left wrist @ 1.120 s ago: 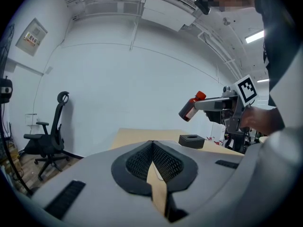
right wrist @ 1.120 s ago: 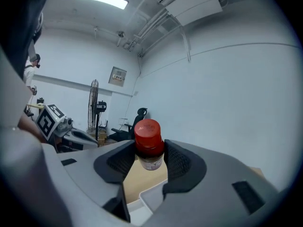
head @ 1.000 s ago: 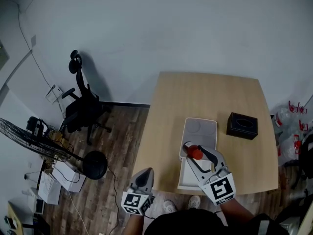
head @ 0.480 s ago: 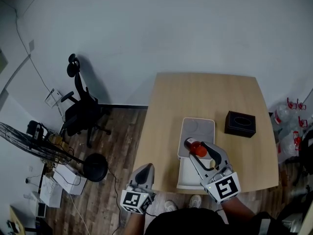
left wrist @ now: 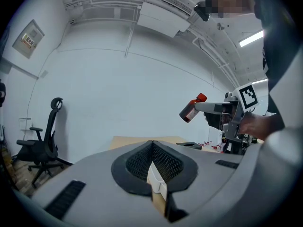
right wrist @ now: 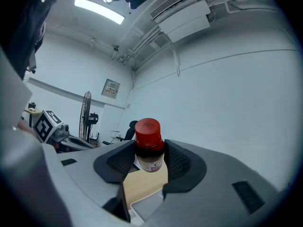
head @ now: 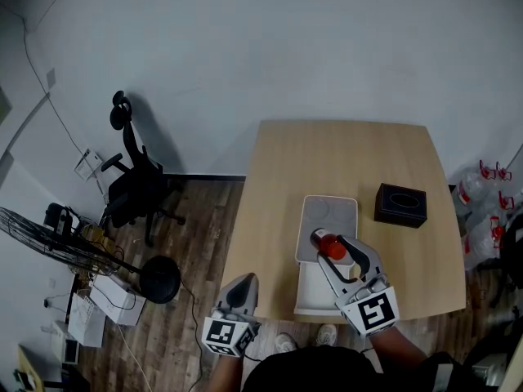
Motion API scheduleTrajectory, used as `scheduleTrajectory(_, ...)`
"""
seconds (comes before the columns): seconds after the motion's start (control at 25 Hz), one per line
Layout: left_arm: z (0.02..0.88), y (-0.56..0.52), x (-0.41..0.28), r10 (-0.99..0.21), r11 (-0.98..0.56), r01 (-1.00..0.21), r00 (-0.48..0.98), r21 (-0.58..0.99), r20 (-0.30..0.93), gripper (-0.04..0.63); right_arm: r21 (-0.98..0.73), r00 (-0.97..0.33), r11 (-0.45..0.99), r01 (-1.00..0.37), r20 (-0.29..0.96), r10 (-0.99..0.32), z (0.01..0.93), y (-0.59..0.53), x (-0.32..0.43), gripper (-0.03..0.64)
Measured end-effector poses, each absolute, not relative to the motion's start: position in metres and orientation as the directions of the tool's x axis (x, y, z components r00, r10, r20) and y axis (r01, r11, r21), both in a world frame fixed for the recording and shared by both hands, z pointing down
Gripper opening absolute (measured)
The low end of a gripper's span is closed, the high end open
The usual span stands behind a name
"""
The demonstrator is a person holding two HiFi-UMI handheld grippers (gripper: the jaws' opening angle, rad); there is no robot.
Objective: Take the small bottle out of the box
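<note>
While the right gripper has its jaws clamped on the bottle, the head view puts that bottle over the box, roughly where the open lid meets the base. Whether it is clear of the rim cannot be told from this view. The left gripper hangs off the near-left edge of the worktop, well apart from the right jaws and taking no part. A black box sits beyond the right jaws and to their right.

From the left gripper view, its own jaws stand together with nothing between them (the pale strip in the gap is only what lies beneath). Ahead of them and to the right, the bottle is tilted, cap uppermost, at the tip of the right jaws and high above the worktop, so it looks lifted out.

From the right gripper view, the pads press on either side of the bottle just under its cap. Below the jaws show bare worktop and a corner of the box.

My judgement is that the lift-out is as good as done and the step in hand is the carry away. The next move calls for swinging the right jaws sideways over bare worktop, clear of both boxes. They should then lower until the bottle's base rests level, and only then part. Since the bottle leans in the grip, it wants righting before release, or it may topple.
</note>
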State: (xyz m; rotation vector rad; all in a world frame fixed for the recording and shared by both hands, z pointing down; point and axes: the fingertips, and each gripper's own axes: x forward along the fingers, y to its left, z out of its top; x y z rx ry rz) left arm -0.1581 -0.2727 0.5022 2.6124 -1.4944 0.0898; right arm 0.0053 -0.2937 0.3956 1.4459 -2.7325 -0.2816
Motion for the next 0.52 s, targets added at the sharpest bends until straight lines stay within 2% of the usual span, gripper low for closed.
scheduleTrajectory(0.52,0.499,-0.2729,-0.1558,-0.857,-0.498,-0.864,0.503,0.073,0.112,0.014,0.177,-0.58,0.564,-0.807,-0.059,-0.812,0.3954,-0.2933,0.0069,0.204)
